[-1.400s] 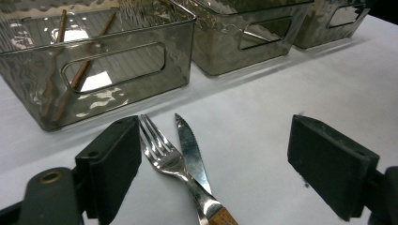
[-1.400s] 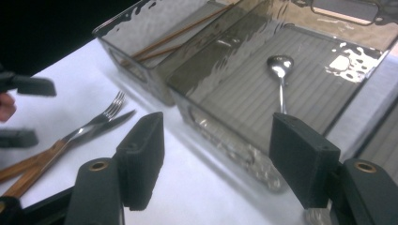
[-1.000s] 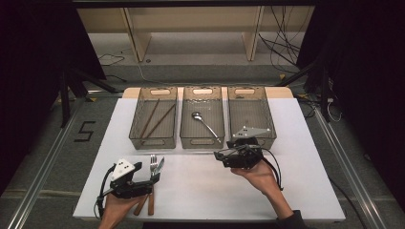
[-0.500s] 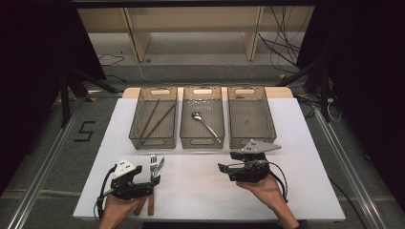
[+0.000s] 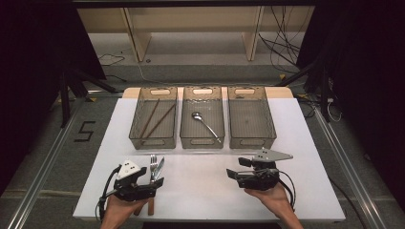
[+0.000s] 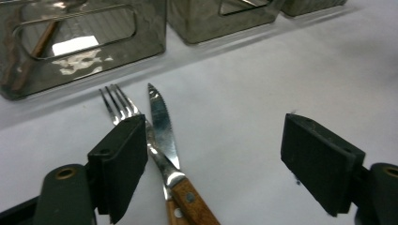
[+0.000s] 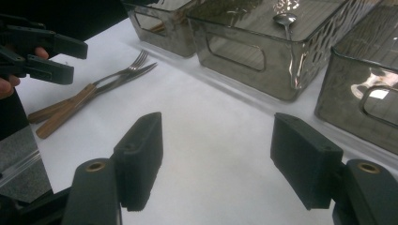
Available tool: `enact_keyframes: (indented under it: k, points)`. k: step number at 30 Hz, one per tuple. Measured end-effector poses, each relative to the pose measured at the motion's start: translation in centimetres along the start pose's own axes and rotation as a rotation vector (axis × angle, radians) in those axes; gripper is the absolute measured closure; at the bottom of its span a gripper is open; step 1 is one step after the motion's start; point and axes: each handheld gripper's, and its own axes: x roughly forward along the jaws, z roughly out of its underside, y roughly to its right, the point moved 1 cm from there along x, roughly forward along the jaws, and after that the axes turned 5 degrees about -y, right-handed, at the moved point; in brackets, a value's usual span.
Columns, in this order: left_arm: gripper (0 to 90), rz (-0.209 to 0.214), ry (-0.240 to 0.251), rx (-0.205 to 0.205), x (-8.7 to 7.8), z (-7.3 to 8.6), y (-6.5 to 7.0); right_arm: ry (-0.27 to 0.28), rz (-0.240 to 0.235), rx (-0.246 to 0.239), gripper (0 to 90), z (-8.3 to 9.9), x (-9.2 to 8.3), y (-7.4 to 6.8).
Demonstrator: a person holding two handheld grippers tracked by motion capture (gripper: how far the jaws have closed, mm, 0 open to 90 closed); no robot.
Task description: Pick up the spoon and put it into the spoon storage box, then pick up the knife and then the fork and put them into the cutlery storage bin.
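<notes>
High view, left hand: low at the near left corner of the white table (image 5: pixel 305 143), its left gripper (image 5: pixel 155 182) lying level and pointing right, just beside the cutlery.
Left gripper jaws: apart but just been closing a little; in the left gripper view one pad lies against the fork, the other well clear, nothing clamped.
Right hand: near the table's near edge, right of centre, right gripper (image 5: pixel 234 172) level, pointing left, jaws wide apart over bare table.
Fork (image 6: pixel 123 107) and knife (image 6: pixel 162 126): flat, crossed, wooden handles toward the near edge, tips toward the bins.
Bins: left bin (image 5: pixel 154 138) holds chopsticks (image 5: pixel 156 119), middle bin (image 5: pixel 203 139) a spoon (image 5: pixel 205 125), right bin (image 5: pixel 251 139).
</notes>
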Motion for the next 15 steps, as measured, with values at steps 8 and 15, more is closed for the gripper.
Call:
enact_keyframes:
  k: [8,15]
  points:
    - [33.0,0.054,0.001,0.045,-0.1,0.2,0.8,0.043,-0.007,0.009,32.9,1.1,-0.9,0.0]
    - [53.6,0.103,0.005,0.087,-0.4,0.6,1.2,0.044,-0.012,0.008,31.3,1.7,-1.0,-0.2]
